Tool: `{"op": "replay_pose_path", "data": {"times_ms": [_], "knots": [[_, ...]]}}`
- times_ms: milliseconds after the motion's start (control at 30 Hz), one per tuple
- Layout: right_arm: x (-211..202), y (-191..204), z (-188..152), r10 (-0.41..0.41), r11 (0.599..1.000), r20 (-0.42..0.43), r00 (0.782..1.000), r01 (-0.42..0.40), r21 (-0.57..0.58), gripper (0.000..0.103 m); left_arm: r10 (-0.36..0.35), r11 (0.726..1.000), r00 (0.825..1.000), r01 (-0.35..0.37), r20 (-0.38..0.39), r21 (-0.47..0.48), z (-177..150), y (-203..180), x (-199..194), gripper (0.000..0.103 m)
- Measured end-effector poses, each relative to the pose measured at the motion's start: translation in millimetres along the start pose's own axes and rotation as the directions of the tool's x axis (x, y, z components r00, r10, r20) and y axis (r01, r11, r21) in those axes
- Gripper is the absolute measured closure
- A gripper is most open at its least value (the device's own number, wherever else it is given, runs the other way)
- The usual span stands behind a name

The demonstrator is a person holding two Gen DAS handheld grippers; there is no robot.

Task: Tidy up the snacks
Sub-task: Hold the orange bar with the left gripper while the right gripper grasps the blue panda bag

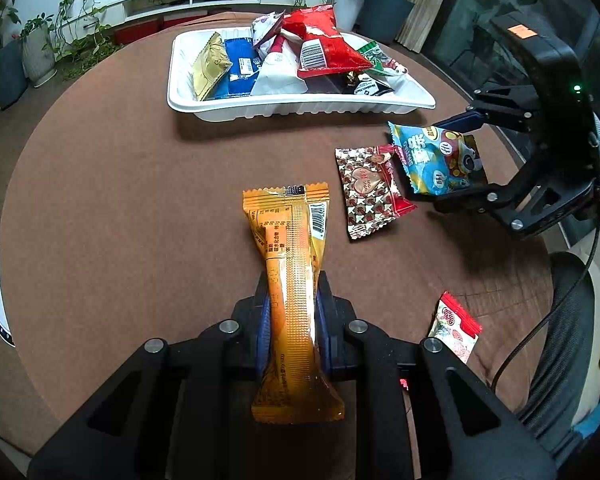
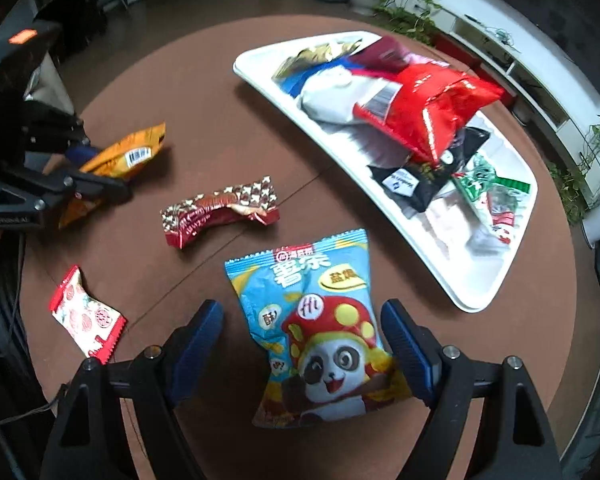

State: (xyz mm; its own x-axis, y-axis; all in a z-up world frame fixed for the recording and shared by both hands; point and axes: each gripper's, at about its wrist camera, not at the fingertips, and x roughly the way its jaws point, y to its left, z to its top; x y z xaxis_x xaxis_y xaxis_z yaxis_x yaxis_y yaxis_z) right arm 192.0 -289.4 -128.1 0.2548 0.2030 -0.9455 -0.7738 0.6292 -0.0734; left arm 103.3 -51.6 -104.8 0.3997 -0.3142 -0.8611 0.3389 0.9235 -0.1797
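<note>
Snacks half sorted on the round table.
The left gripper (image 1: pixel 292 312) pinched an orange packet (image 1: pixel 290 276) short of the white tray (image 1: pixel 300 106); the right gripper (image 2: pixel 302 344) stood wide around a blue panda bag (image 2: pixel 320 332), just beside the tray; a starred wrapper (image 2: pixel 220 210) lay between.

Each tool is a matte black frame with triangular cut-outs, silver round screws and ribbed blue pads; left tool (image 1: pixel 292 312), right tool (image 2: pixel 302 344). Orange sticker on housing, black cable trailing.
</note>
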Motion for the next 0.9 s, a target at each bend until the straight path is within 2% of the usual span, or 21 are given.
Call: {"op": "replay_pose_path", "data": {"times_ms": [200,367,600,767,900], "knots": [[5.0,-4.5,-2.1,0.022,1.000,-0.019,1.000,-0.021,0.021,0.029,-0.002,1.000,1.000,0.002,0.002,0.000,0.4,0.2,-0.3,0.085],[1.9,-6.5,-6.7,0.060,0.997,-0.014,0.998,-0.059,0.056,0.039,-0.001,1.000,1.000,0.001,0.002,-0.001,0.3,-0.2,-0.4,0.085],[-3.0,-1.3,-20.9,0.084,0.989,0.013,0.996,-0.085,0.119,0.045,-0.004,1.000,1.000,0.004,0.006,-0.003,0.5,-0.5,-0.7,0.085],[-20.5,-0.9,-36.3,0.110,0.968,0.105,0.988,-0.130,0.216,0.047,-0.018,1.000,0.999,0.018,0.031,-0.014,3.4,0.8,-8.0,0.085],[-44.3,-14.1,-49.7,0.128,0.934,0.210,0.969,-0.189,0.304,0.047,-0.053,0.997,0.997,0.056,0.059,-0.044,12.4,8.3,-18.1,0.086]]}}
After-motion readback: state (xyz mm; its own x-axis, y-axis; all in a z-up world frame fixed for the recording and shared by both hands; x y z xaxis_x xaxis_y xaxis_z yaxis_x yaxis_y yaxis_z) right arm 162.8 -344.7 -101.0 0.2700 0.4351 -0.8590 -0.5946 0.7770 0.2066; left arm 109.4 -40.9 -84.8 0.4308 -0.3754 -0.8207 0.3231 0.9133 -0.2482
